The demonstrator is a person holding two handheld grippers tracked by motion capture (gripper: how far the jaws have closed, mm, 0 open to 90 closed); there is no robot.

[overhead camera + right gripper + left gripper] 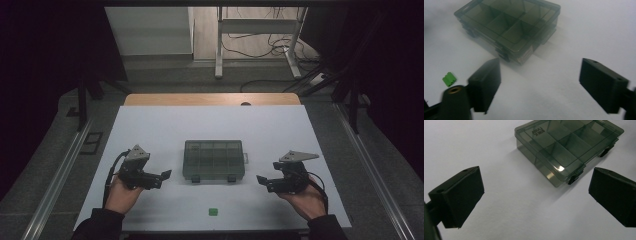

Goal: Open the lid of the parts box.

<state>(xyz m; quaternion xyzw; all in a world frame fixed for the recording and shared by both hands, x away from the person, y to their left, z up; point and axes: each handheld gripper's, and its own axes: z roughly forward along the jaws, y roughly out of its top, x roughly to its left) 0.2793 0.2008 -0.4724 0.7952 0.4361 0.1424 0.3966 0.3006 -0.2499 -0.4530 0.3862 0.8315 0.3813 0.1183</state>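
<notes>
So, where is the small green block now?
In the high view the green block lies on the white table near its front edge, just in front of the compartment box.

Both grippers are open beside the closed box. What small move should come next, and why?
Probably move the right gripper toward the nearer latch: the box is shut, its two latches face the person, and the green piece lies outside it. The left gripper could steady the box.

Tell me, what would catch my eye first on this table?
Probably the smoky see-through compartment box, lid closed, in the middle of the white table. On either side a hand holds a black gripper, left gripper and right gripper, fingers apart and aimed at the box. A small green block lies alone near the front edge.
</notes>
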